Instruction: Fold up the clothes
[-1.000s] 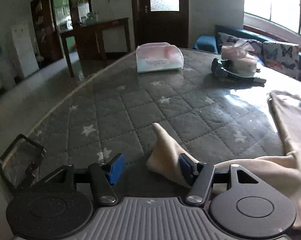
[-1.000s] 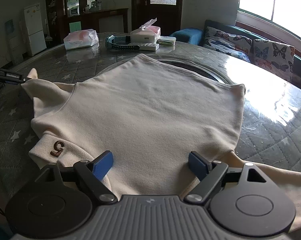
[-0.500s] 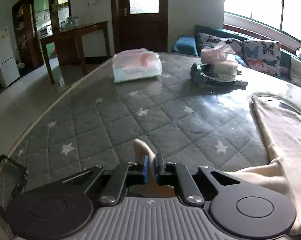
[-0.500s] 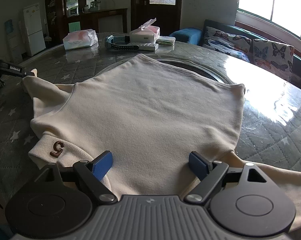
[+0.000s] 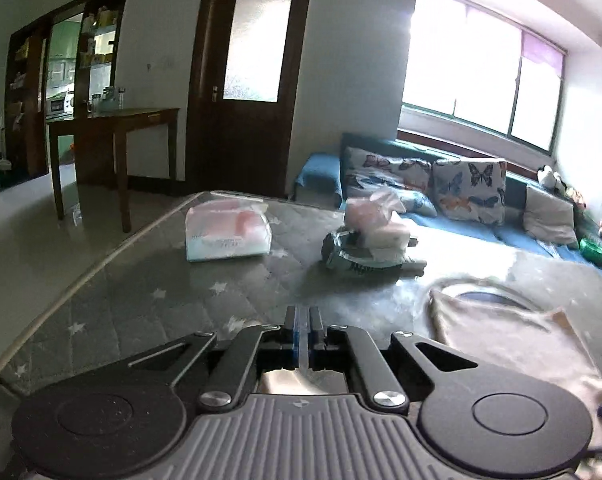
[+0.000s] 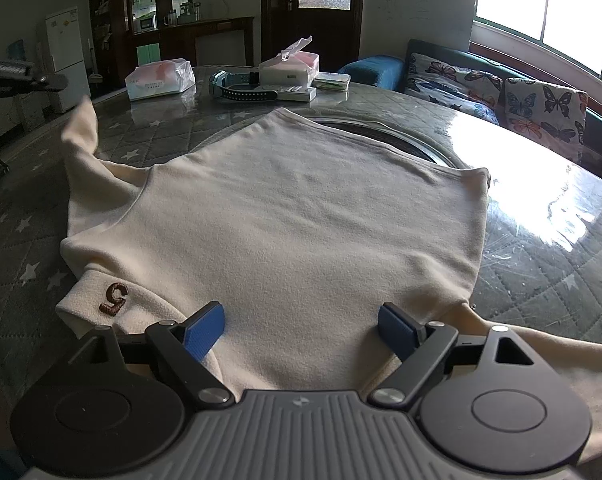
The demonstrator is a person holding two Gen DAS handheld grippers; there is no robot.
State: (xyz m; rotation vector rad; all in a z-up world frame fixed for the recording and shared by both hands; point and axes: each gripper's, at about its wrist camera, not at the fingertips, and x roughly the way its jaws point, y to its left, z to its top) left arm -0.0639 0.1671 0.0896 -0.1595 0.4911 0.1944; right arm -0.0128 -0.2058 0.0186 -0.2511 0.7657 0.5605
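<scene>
A cream sweater (image 6: 301, 216) lies spread on the quilted grey table (image 6: 541, 264), with a brown "5" patch (image 6: 115, 297) on its near left cuff. My right gripper (image 6: 301, 326) is open just above the sweater's near edge. My left gripper (image 5: 302, 330) is shut on the tip of the left sleeve (image 6: 83, 128) and holds it raised off the table; it shows at the far left of the right wrist view (image 6: 29, 80). In the left wrist view the sweater body (image 5: 513, 344) lies blurred to the right.
At the far side of the table are a wipes pack (image 6: 159, 78), a tissue box (image 6: 291, 66), a blue-black watch-like device (image 6: 241, 90) and a remote (image 6: 297, 94). A sofa with butterfly cushions (image 6: 501, 96) stands behind the table. The table edge (image 5: 73, 284) runs on the left.
My left gripper closed on the sleeve tip and lifted it up off the table, tilting its view upward. The right gripper stayed open and still.
</scene>
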